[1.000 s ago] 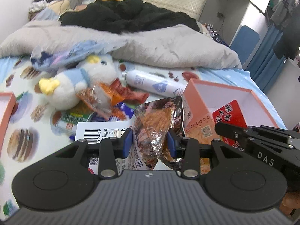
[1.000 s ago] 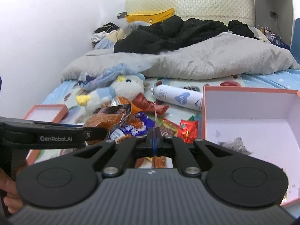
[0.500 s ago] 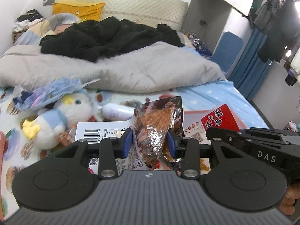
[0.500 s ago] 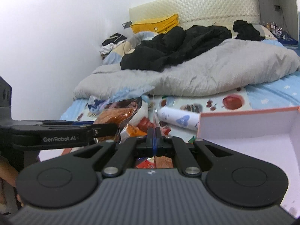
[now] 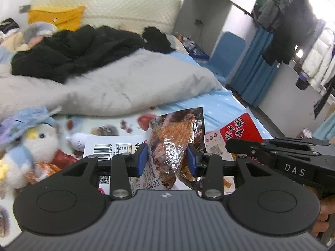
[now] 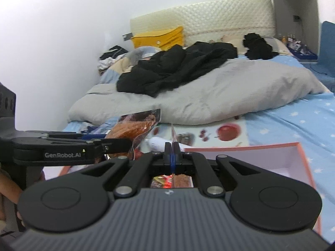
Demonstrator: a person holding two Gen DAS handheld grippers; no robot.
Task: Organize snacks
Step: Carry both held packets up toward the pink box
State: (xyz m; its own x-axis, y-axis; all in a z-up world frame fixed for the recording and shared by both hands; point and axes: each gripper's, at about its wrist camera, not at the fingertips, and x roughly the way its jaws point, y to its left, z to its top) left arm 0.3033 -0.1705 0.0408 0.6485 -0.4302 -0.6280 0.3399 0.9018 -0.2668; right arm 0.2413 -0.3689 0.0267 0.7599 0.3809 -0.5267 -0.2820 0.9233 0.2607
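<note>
My left gripper [image 5: 166, 160] is shut on a crinkled clear and brown snack bag [image 5: 173, 138] with orange snacks inside, held above the bed. It also shows in the right wrist view [image 6: 136, 126]. My right gripper [image 6: 171, 152] is shut on a thin red packet [image 6: 172, 132], seen edge-on; the same red packet with white characters [image 5: 240, 128] shows in the left wrist view. A pink open box [image 6: 301, 156] with a white inside lies below my right gripper.
A white barcode package [image 5: 108, 144], a plush duck [image 5: 27, 148] and loose snack wrappers [image 5: 60, 159] lie on the fruit-print sheet. A white bottle [image 6: 157, 142] lies behind. A grey duvet [image 5: 104, 90] with black clothes [image 5: 73, 50] fills the back.
Both grippers have risen with their packets and tilted up. The box and the snack pile have dropped lower in view, and the left view has swung to the right.
</note>
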